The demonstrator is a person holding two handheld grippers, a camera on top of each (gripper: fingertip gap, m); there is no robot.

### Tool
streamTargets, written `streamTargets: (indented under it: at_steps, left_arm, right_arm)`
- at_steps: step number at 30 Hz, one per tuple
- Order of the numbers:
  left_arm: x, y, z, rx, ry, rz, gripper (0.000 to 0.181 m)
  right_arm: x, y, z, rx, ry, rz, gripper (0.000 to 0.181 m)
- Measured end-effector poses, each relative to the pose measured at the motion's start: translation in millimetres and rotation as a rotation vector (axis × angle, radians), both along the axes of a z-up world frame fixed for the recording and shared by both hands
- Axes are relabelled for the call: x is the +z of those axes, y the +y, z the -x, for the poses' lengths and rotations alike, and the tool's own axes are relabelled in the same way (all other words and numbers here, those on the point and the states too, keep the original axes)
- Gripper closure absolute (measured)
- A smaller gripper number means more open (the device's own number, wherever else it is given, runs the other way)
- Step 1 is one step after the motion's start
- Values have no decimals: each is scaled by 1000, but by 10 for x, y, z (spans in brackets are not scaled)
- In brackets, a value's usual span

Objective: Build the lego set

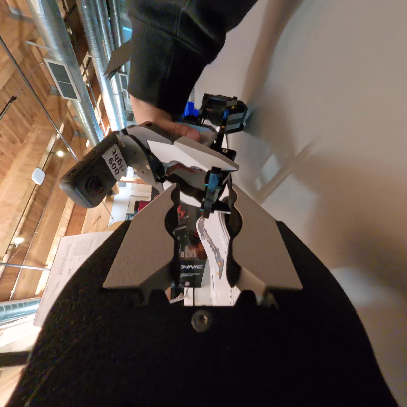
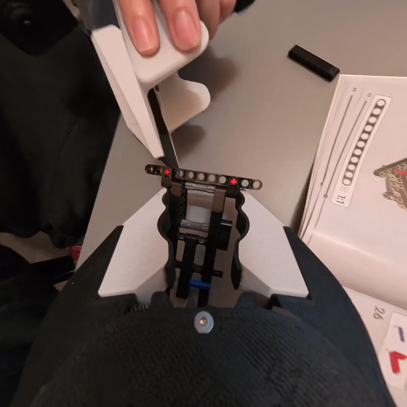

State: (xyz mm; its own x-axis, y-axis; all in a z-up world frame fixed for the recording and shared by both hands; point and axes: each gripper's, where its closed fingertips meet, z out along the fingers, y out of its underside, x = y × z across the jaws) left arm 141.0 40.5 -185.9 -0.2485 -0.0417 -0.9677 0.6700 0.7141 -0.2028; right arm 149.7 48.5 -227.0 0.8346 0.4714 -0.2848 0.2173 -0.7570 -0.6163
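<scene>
In your left wrist view, the left gripper (image 1: 203, 198) stands with its jaws apart and nothing between them. Just ahead, your right gripper (image 1: 193, 158) crosses the frame with a black lego assembly (image 1: 210, 193) hanging from it, close to your left fingertips. Farther off, a larger dark lego model (image 1: 222, 110) sits on the white table (image 1: 330, 88), which is bare to the right. An instruction booklet (image 1: 211, 242) shows through the gap between your fingers.

In your right wrist view, the right gripper (image 2: 201, 189) is clamped on the lego assembly (image 2: 198, 231), whose long black beam (image 2: 203, 176) with two red pins juts crosswise past the fingertips. The left gripper (image 2: 169, 160) comes down from above, its tip touching the beam near the left red pin. The grey table (image 2: 253, 110) lies open beyond, save a loose black brick (image 2: 313, 62) near the booklet (image 2: 352, 176) on your right. The table edge runs along your left.
</scene>
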Motion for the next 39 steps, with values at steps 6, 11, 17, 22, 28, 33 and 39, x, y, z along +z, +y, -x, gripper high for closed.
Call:
streamTargets:
  at_steps: [6,11,17,22,28,33,39]
  left_arm:
    - [-10,440,-79,115,157,162,137]
    - [-151,685,-133,202,315,243,139]
    - [-270,803,-182,255,457,322,142]
    - [-268,940,-328,314,486,403,142]
    - [-213,988,-502,345,507,460,146]
    - [-228,996,-570,375,515,459,149]
    - [-264,1010,-621,417,509,458,151]
  right_arm:
    - [-172,65,-130,-122,-346,49,124]
    - [-161,127,-157,-160,-533,43,117]
    - [327,157,-1,-224,-624,-169,95]
    - [928,-289,-149,-391,-582,-417,89]
    - [489,-1075,-701,-606,-369,-278,90]
    - [170,-915,-239,-386,-158,-319,94]
    - [-175,-717,-138,-288,-172,-258,105]
